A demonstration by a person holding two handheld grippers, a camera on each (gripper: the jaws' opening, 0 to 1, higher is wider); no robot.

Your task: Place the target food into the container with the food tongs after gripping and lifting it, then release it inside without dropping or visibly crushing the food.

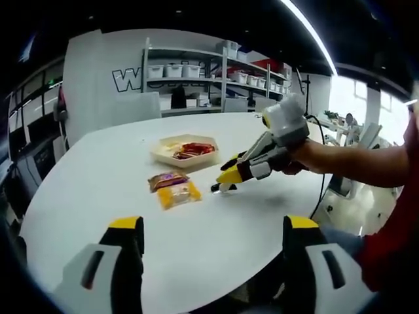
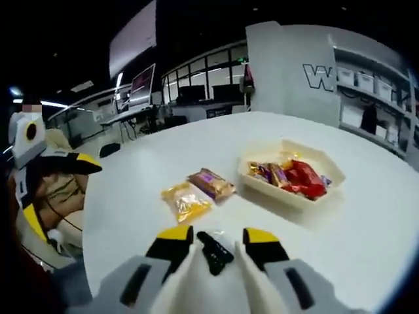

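Visibility is limited on several points. Tongs (image 2: 215, 252) show between the jaws of the right gripper (image 2: 217, 241) as a dark, short length cut off below by the gripper body; in the left gripper view the tong tips (image 1: 222, 188) are a small dark point just above the surface (image 1: 98, 190), too small to read as open or closed. The right gripper's jaws are drawn in against the tongs, pinching them.

The left gripper (image 1: 211, 230) has its jaws spread wide with nothing between them; its lower parts are cut off at the frame edge.

Target items: a yellow packet (image 2: 186, 201) and a purple-brown packet (image 2: 212, 184) lie side by side on the surface, touching or nearly so, near the tong tips. Printing on both is blurred and unreadable. Whether either is the target cannot be told.

The container (image 2: 308, 199), a pale hexagonal tray, stands just beyond the packets and holds several wrapped pieces, red and gold-purple; their count is unclear as they overlap.

Surroundings: a person's forearm (image 1: 347, 163) carries the right gripper in from the right. Shelving (image 1: 209, 75) with white bins stands behind the surface, before a wall with partly hidden lettering. Desks with monitors (image 2: 141, 82) lie well beyond the far edge.
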